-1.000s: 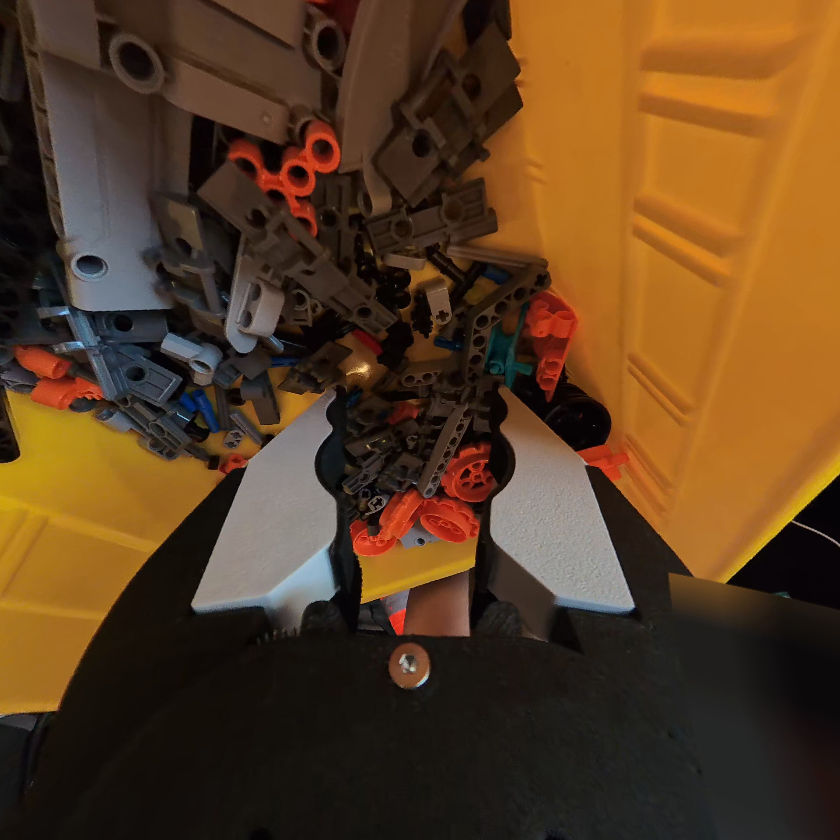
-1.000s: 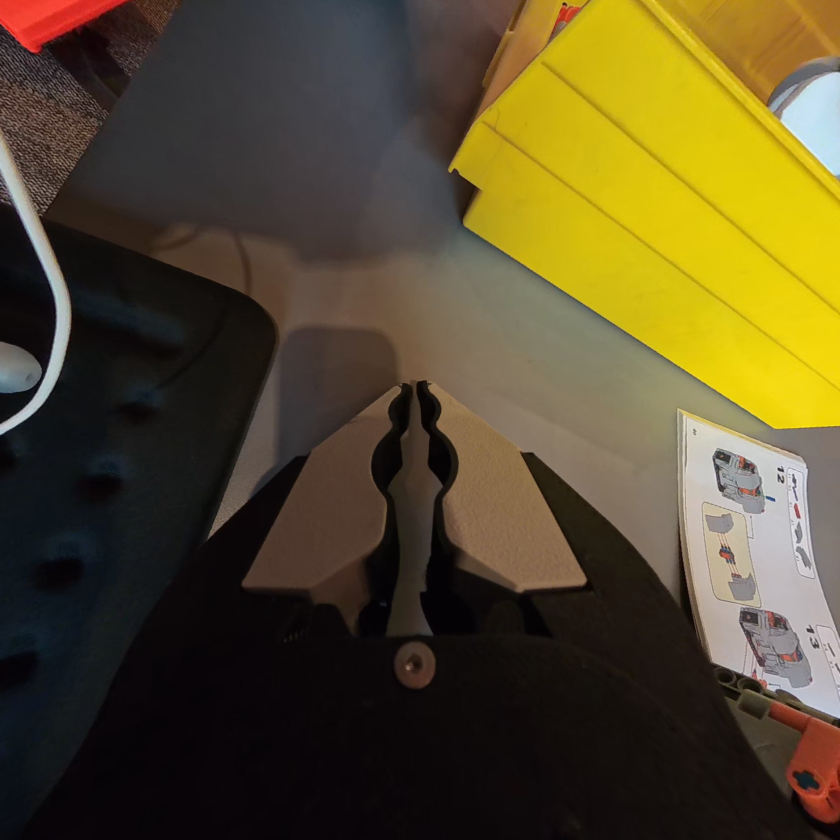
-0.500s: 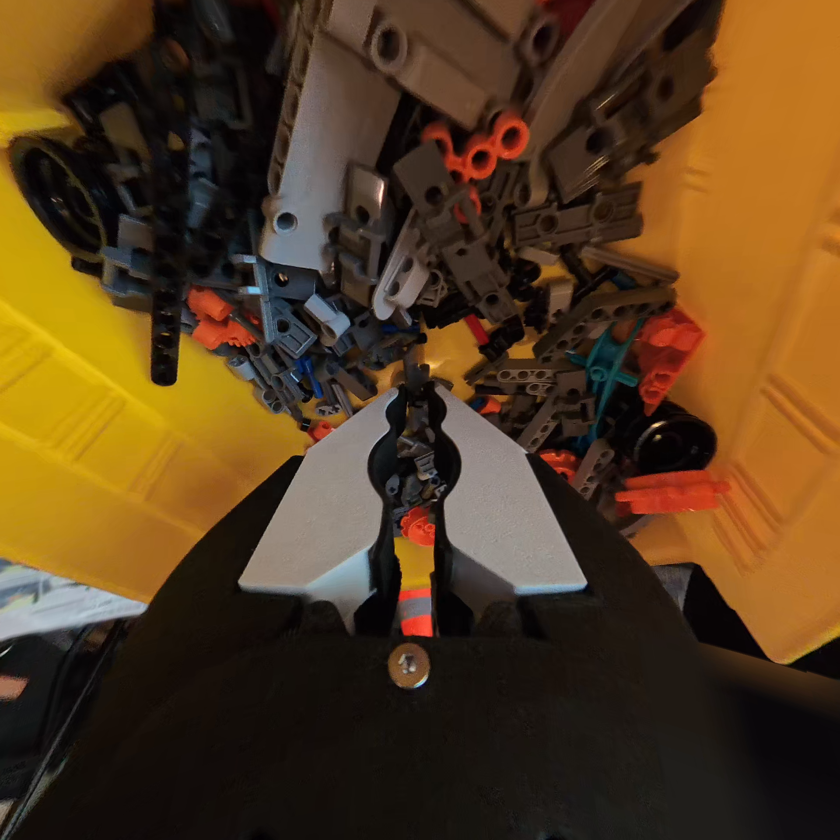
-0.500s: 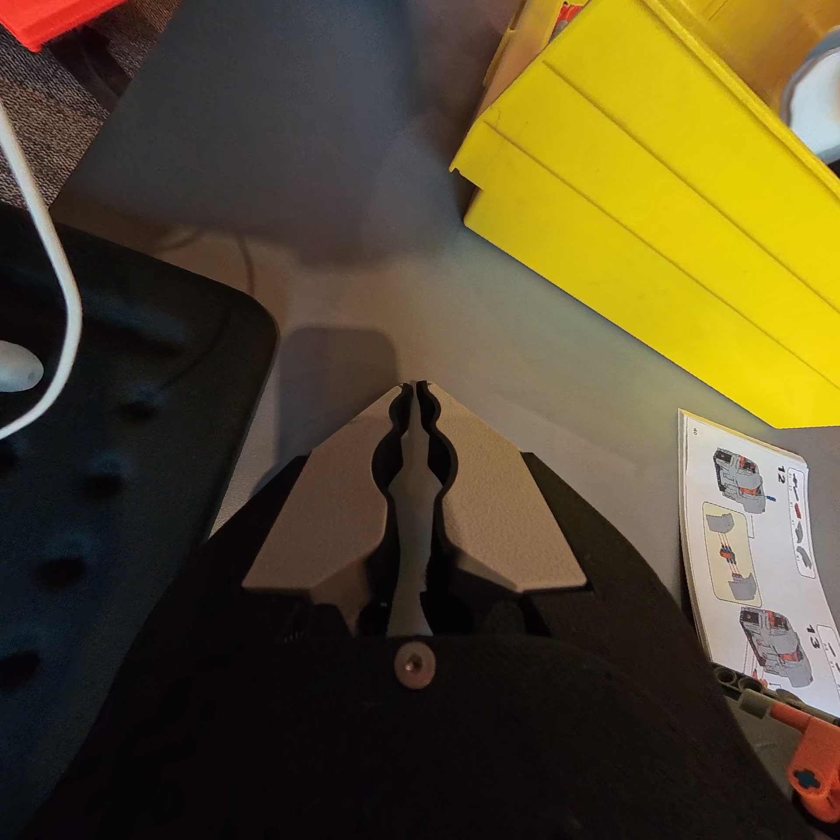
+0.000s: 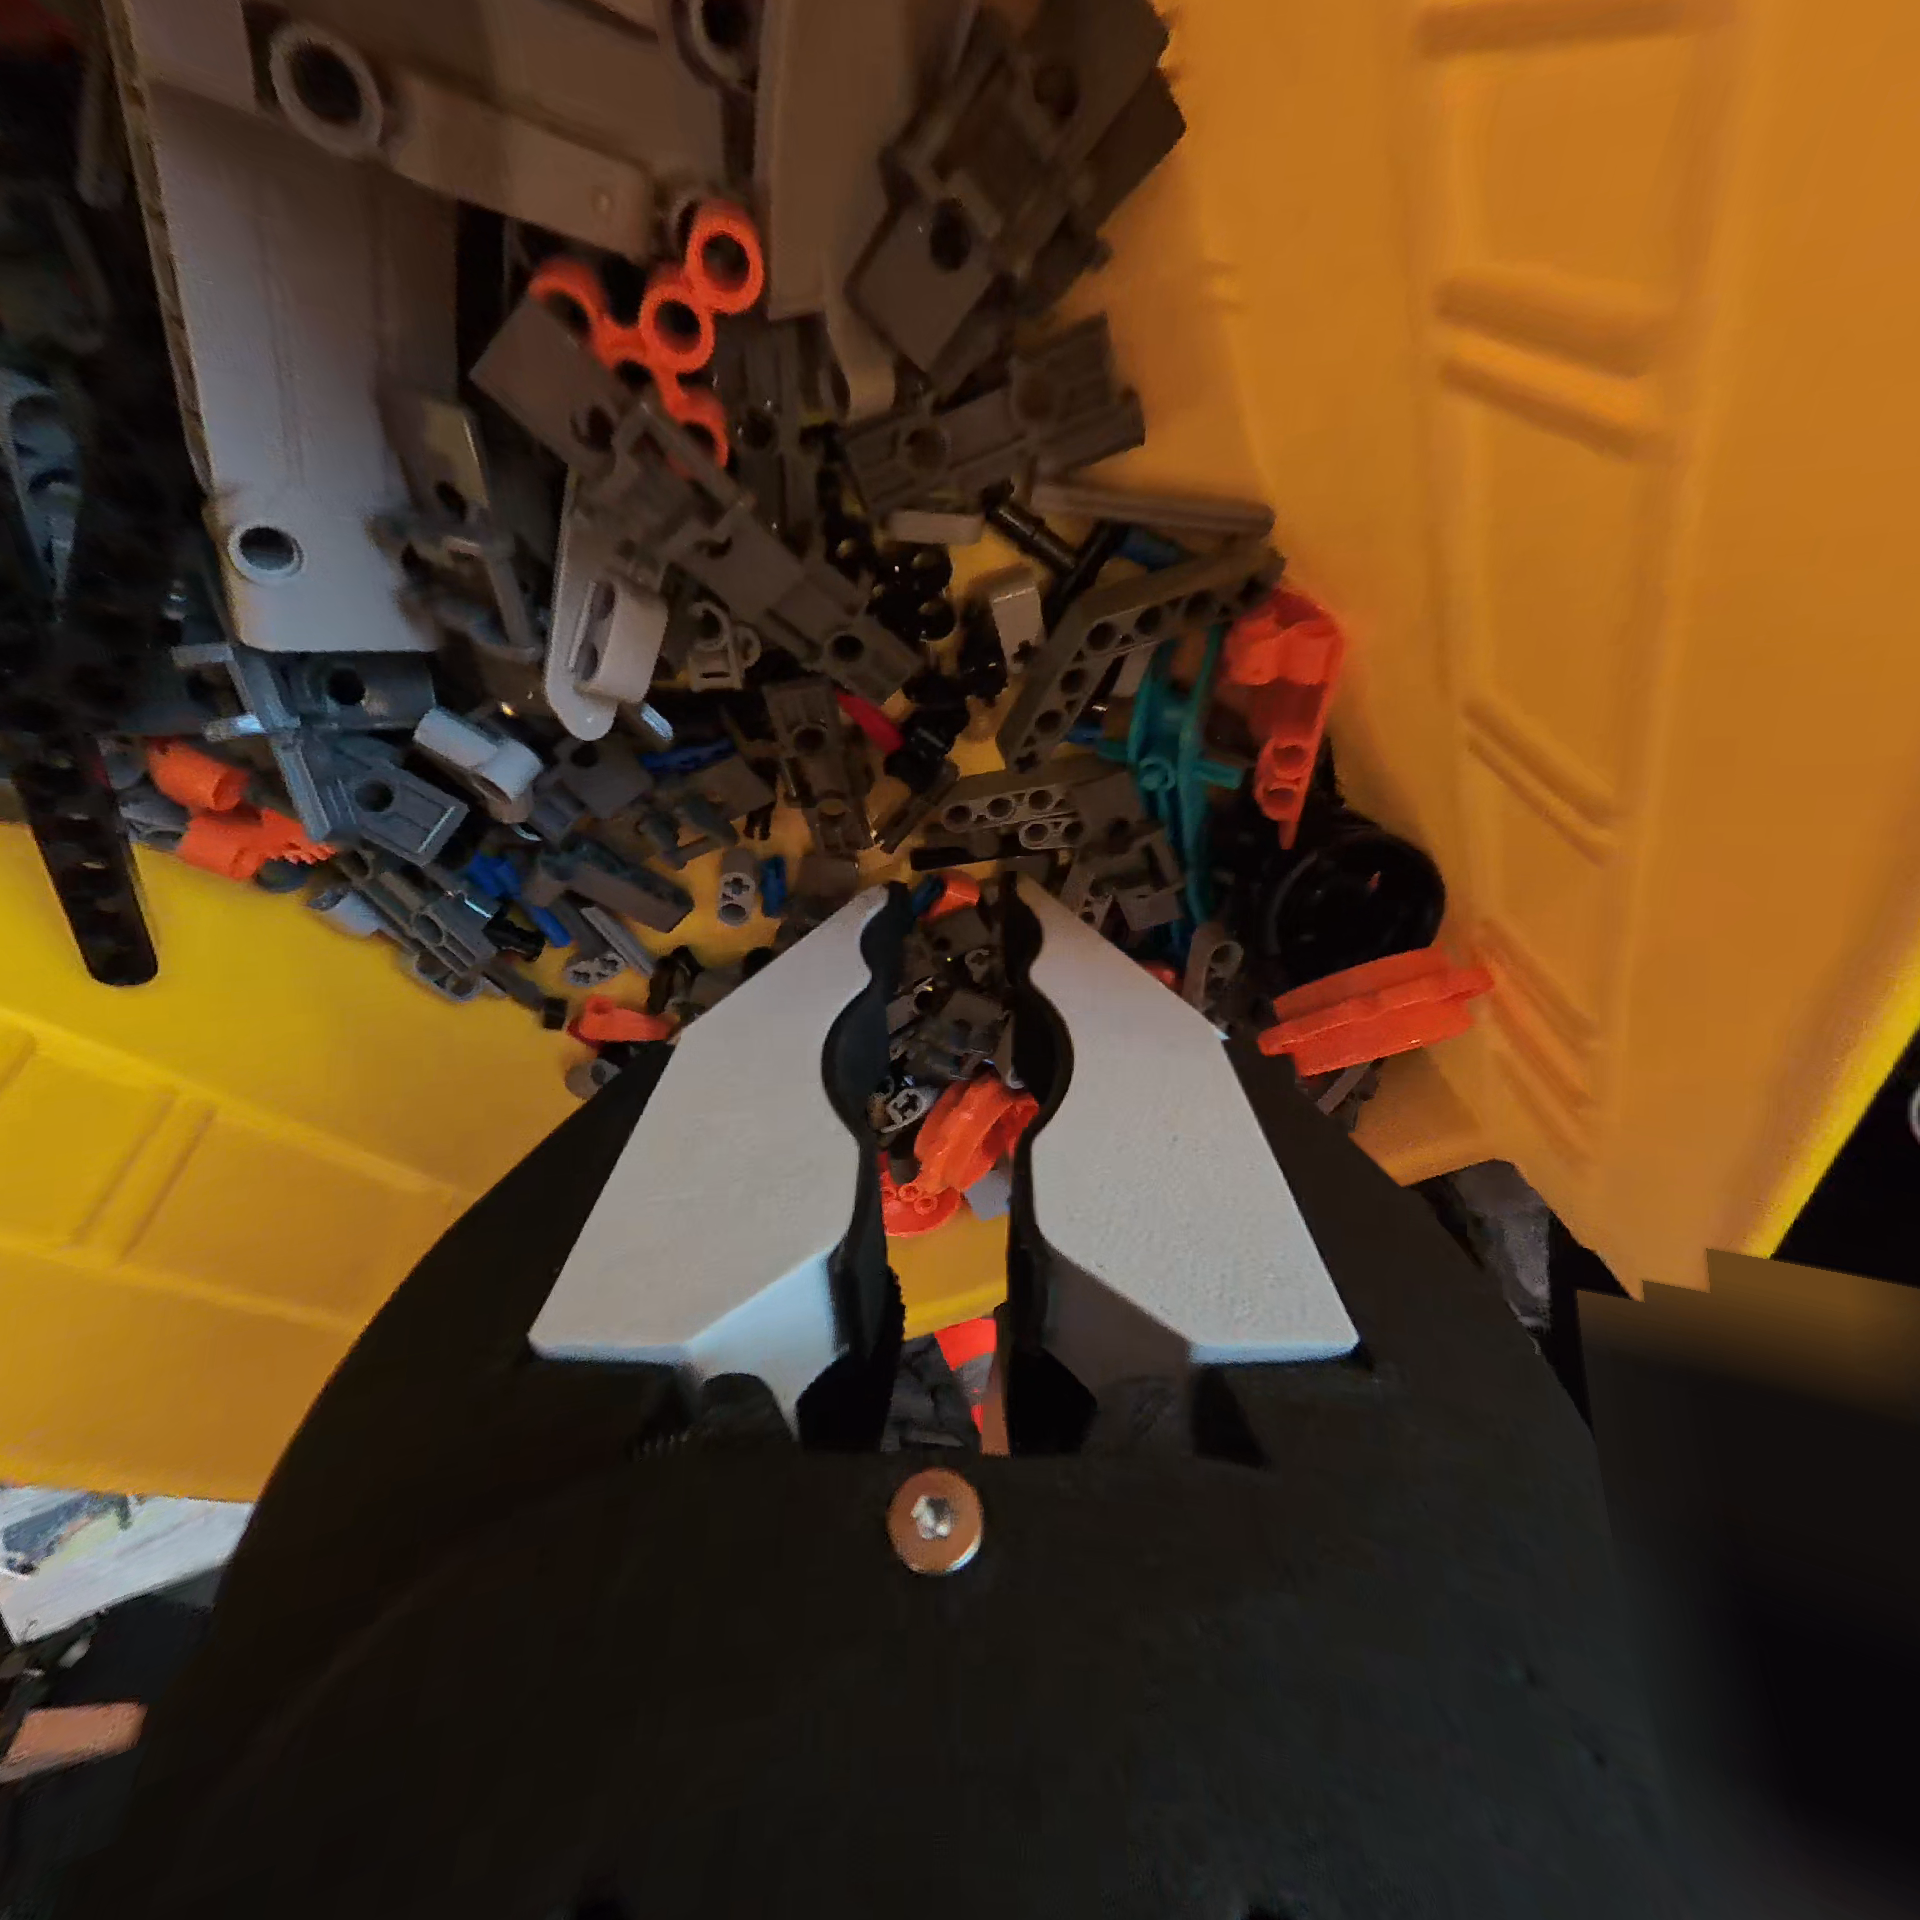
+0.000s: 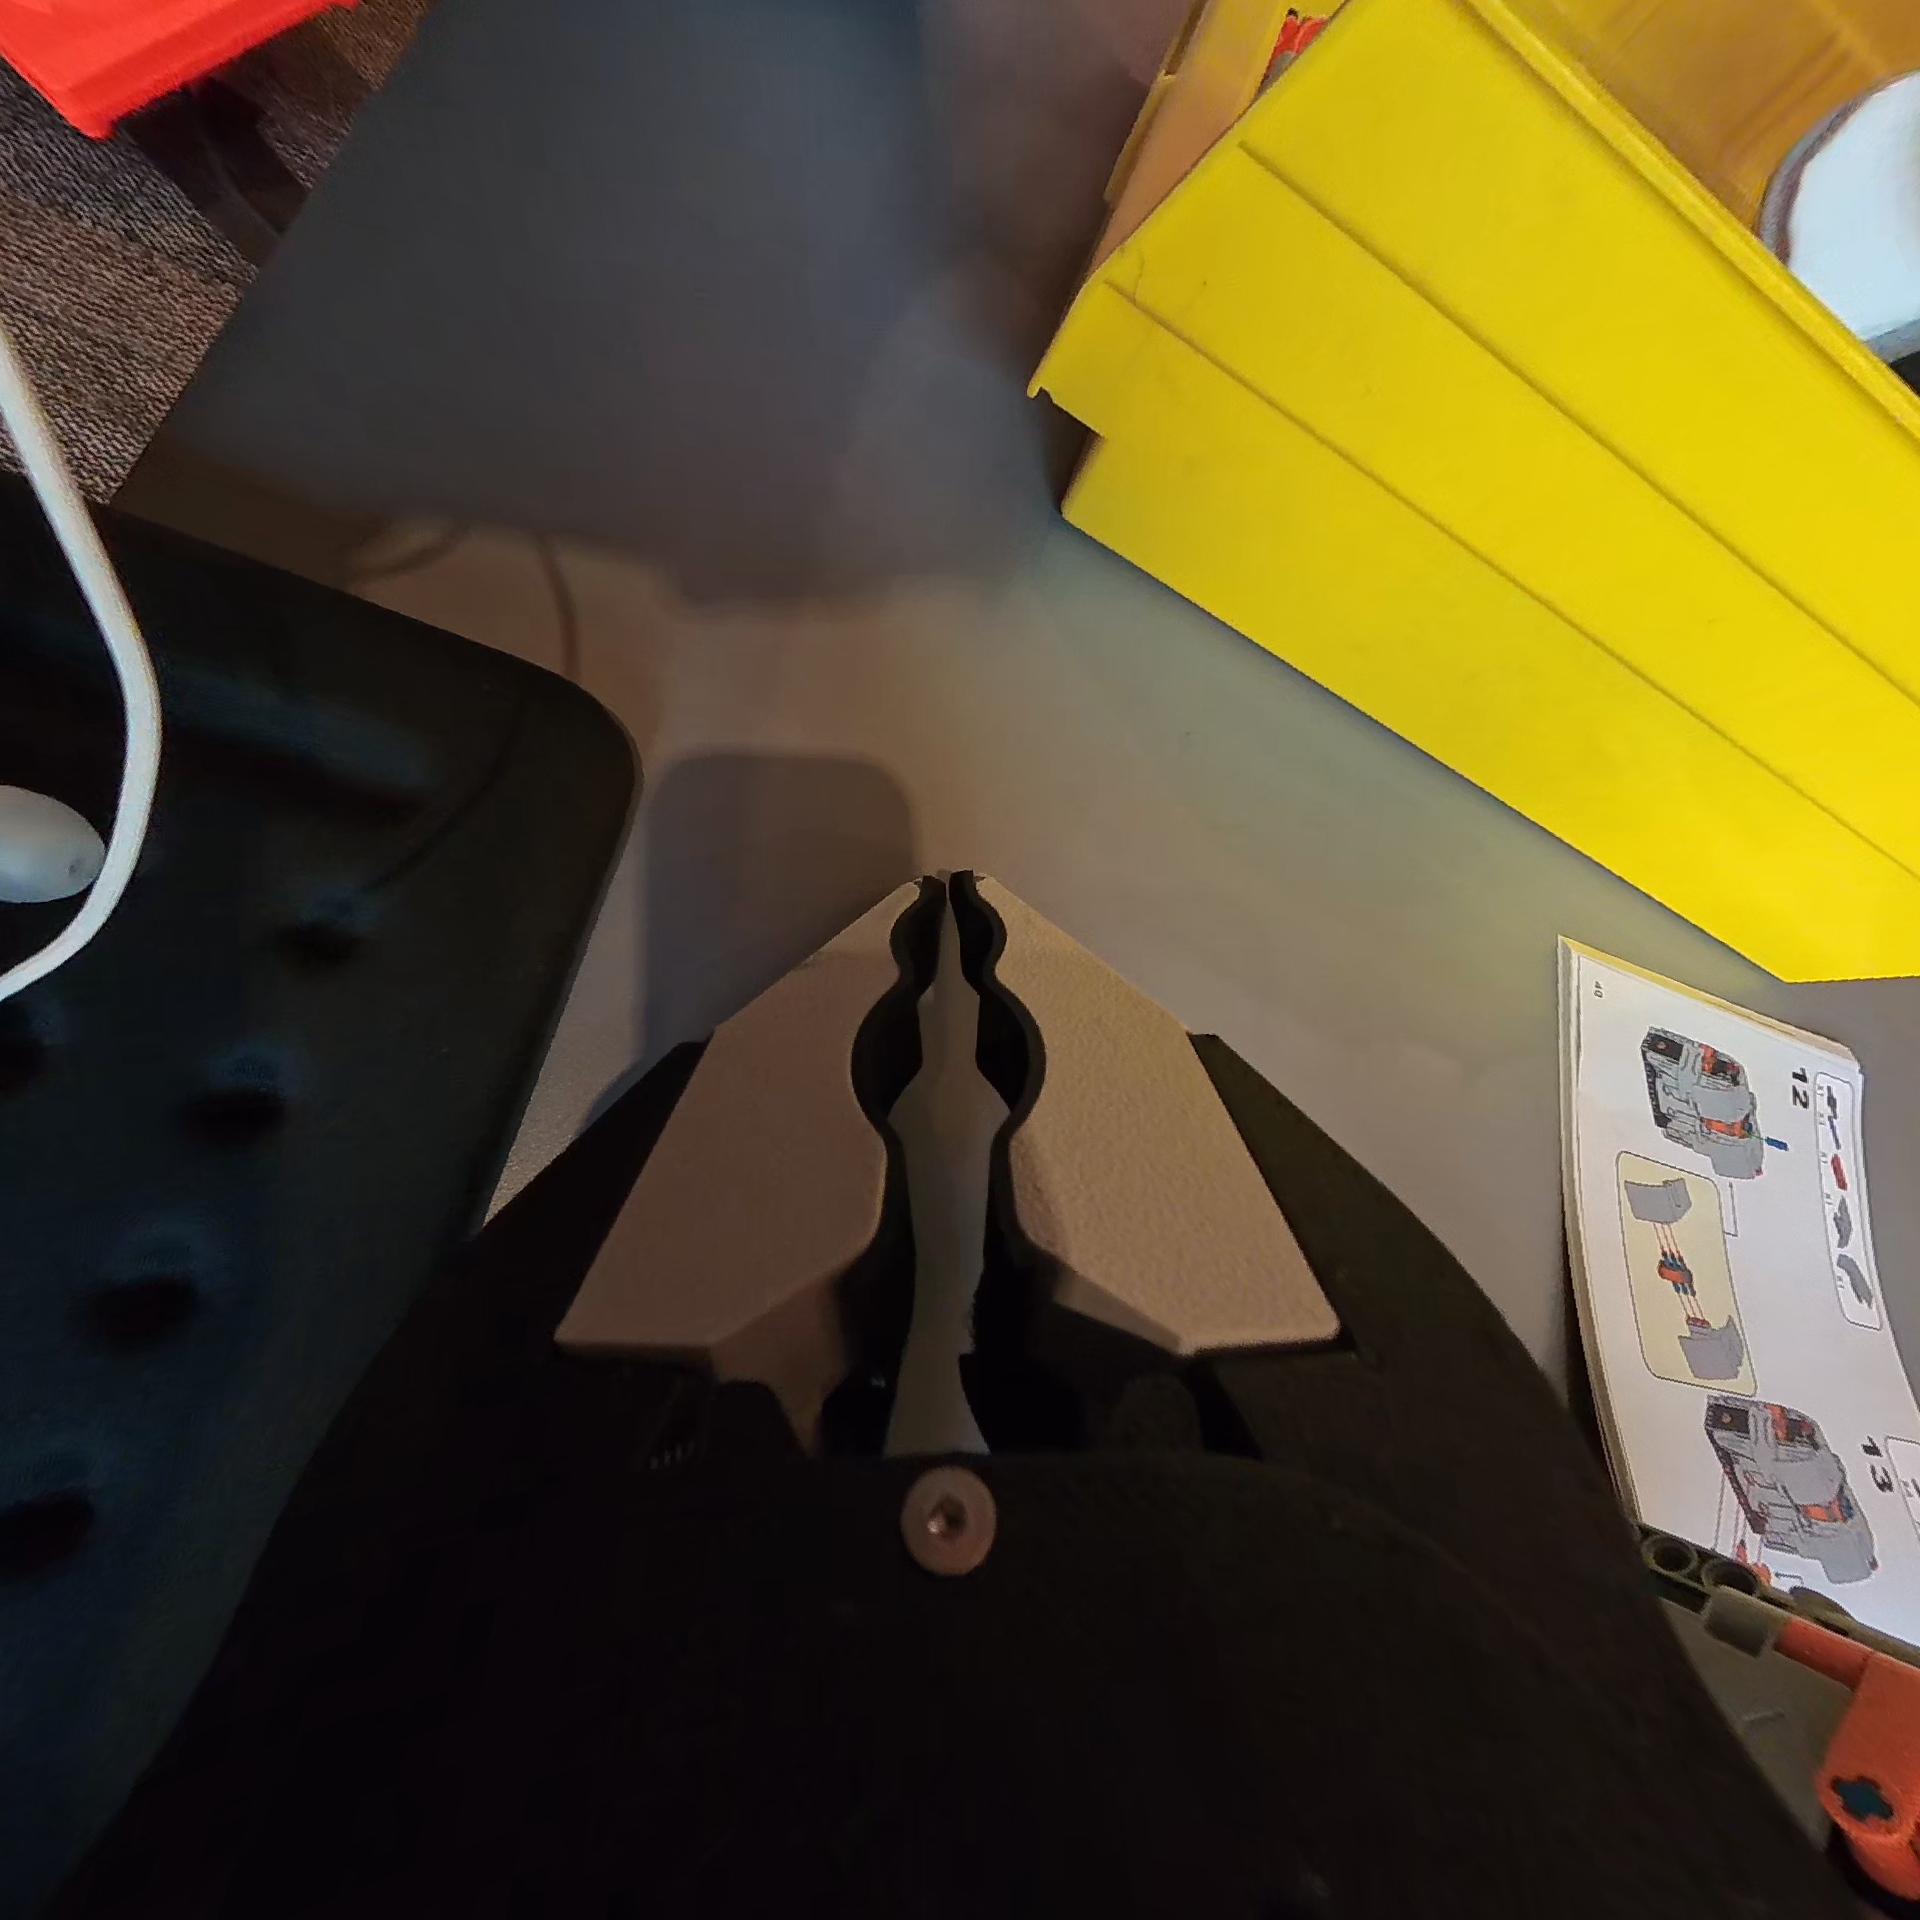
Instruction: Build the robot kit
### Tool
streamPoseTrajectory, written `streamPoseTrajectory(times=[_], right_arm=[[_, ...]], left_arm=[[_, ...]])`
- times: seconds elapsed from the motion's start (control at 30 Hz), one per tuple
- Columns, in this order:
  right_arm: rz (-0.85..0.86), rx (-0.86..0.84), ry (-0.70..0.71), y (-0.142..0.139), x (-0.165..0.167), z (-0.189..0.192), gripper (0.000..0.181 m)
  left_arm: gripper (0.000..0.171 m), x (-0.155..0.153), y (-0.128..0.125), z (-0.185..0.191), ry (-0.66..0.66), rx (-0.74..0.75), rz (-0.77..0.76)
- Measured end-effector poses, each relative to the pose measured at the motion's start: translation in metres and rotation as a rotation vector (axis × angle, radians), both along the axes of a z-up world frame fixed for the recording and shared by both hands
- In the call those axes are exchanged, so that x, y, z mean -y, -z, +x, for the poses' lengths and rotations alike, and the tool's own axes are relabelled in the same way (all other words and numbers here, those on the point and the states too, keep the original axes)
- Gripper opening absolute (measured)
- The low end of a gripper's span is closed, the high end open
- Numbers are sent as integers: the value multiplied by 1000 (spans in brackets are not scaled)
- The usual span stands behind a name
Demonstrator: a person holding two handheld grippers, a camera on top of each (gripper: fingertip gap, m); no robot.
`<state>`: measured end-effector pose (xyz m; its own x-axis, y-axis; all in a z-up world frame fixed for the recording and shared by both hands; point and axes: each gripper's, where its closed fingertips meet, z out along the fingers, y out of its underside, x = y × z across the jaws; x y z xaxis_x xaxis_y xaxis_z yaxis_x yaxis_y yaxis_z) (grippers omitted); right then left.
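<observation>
Grey tabletop, yellow bin, instruction booklet, carpet

The left wrist view peers closely down into the yellow bin, whose outer wall crosses the right wrist view's upper right.

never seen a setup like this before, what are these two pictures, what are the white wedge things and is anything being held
The white wedges are the two fingers of a hand-held gripper, one carried in each of a person's hands; a camera on each looks along its fingers.

The left hand-held gripper reaches into a yellow plastic bin full of grey, black and orange toy building parts. Its jaws stand slightly apart, and nothing looks clamped.

The right hand-held gripper hovers over a grey tabletop, shut and holding nothing. Nearby lie the bin's yellow outer wall, a printed instruction booklet and a black perforated plastic panel.
</observation>
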<state>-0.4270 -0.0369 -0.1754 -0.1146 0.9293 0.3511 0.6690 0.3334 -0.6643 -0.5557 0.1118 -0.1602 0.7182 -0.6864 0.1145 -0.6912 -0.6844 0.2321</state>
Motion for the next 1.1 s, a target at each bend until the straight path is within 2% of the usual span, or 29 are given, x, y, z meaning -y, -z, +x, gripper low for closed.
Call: streamPoseTrajectory(times=[0.07, 0.17, 0.23, 0.4, 0.73, 0.93, 1.1], right_arm=[[0, 0, 0, 0, 0, 0, 2], [2, 1, 0, 0, 0, 0, 2], [-1, 1, 0, 0, 0, 0, 2], [1, 1, 0, 0, 0, 0, 2], [0, 2, 0, 0, 1, 0, 2], [1, 3, 0, 0, 1, 0, 2], [4, 5, -1, 0, 1, 0, 2]], left_arm=[[10, -3, 1, -2, 91, 12, 9], [13, -9, 1, -18, 238, -67, 62], [8, -10, 2, -14, 319, -34, 82], [0, -1, 6, -8, 330, 21, 13], [5, -5, 16, -7, 332, 36, -17], [6, -6, 16, -8, 332, 14, -9], [0, -17, 12, -18, 380, -63, 70]])
